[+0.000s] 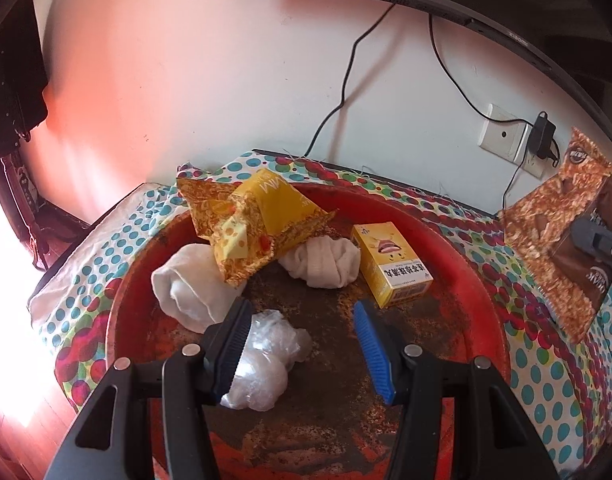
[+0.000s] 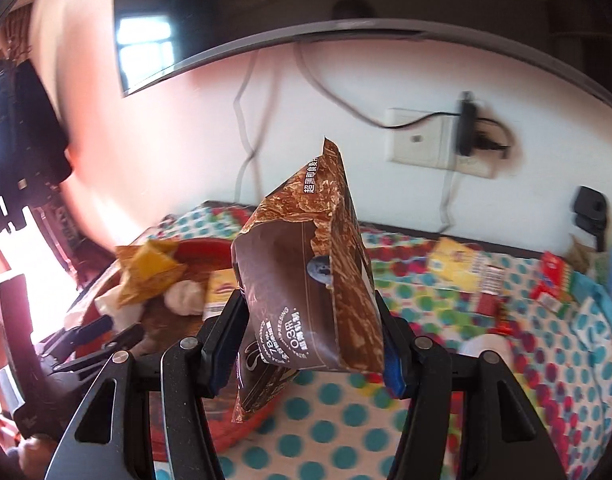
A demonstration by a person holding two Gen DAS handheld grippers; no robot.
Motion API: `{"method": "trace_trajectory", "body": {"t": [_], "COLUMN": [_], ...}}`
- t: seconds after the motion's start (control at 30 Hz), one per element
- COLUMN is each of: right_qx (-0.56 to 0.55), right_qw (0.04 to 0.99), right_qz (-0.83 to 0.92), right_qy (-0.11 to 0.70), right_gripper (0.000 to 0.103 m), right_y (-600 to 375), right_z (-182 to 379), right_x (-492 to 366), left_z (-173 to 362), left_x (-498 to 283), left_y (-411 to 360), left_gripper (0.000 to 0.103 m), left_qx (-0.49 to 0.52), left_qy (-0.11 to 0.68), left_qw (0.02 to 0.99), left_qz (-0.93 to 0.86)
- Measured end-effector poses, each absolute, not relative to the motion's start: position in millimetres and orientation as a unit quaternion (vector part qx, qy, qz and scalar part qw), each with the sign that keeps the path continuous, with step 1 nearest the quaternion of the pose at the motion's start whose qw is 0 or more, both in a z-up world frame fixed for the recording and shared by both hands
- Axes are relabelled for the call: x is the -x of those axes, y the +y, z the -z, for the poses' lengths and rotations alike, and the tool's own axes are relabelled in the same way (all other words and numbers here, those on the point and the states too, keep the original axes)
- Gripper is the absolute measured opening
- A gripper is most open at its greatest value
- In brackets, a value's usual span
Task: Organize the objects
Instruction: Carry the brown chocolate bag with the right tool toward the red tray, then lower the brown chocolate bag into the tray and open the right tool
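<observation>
Glossy crinkled brown foil pouch (image 2: pixel 306 280), worn red tray (image 1: pixel 457 264) with rough rusty patches, soft white cloth rolls (image 1: pixel 321 264), clear crumpled plastic bag (image 1: pixel 266 360), matt yellow cardboard box (image 1: pixel 389 264), dotted cloth cover (image 1: pixel 545 380)

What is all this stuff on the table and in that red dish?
tray: one, red, on dotted cloth
snack bag: one, yellow, in tray
cloth rolls: two, white, in tray
small box: one, yellow, in tray
plastic wrap: one, clear, in tray
oat bag: one, brown, in the air
packets: several, red and yellow, on cloth
left gripper: open, above tray
right gripper: shut on oat bag
</observation>
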State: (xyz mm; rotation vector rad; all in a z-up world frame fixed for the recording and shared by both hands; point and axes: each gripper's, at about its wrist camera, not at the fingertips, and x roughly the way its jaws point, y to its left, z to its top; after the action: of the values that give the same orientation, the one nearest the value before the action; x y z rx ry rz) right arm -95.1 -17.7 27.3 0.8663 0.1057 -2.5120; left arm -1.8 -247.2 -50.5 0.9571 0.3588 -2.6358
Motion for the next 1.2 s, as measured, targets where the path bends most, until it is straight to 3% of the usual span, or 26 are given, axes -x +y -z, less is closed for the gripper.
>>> {"method": "trace_trajectory", "body": {"t": [0.33, 0.57, 1.2], "right_qx": [-0.352, -0.358, -0.398], "right_qw": [0.316, 0.343, 0.351], "right_qz": [0.878, 0.864, 0.841], "right_qy": [0.075, 0.081, 0.103], "right_gripper": [0.056, 0.056, 0.057], "right_y": [-123.7, -150.7, -174.3], "right_z": [7.1, 17.7, 50.3], "right_x": [96.1, 90.9, 108.9], "left_z": [57.2, 53.1, 58.3], "left_x": [-15.5, -12.6, -12.7], "left_y": [-318.6, -305.7, -311.6], "left_gripper": [0.055, 0.055, 0.055], "left_qx": [-0.318, -0.316, -0.319], "left_qy": [0.216, 0.18, 0.191], "left_qw": [0.222, 0.222, 0.236], "left_qz": [0.896, 0.905, 0.898]}}
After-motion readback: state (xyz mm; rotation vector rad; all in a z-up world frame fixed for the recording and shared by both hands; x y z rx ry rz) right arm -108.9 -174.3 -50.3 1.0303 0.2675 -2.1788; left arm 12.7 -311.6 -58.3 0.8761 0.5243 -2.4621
